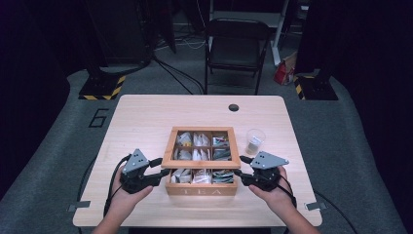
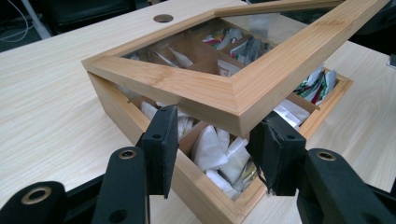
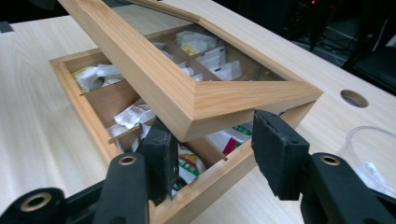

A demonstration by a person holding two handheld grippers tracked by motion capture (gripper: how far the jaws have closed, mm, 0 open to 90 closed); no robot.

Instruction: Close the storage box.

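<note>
Gripping the raised lid point(image 2: 243, 88) at one corner, the left gripper point(image 2: 215, 144) stands part-open; the right gripper point(image 3: 212, 149) brackets the other, pads slack.

Plastic cup point(image 1: 254, 140); black chair point(image 1: 237, 46)

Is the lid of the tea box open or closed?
Partly open. The lid is tilted up off the tea box, with tea bags showing through the gap.

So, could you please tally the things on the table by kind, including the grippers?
Wooden tea box with its glass-paned lid partly raised: 1
Clear plastic cup: 1
Grippers: 2, left gripper and right gripper, one at each front corner of the lid
Total: 4
</note>
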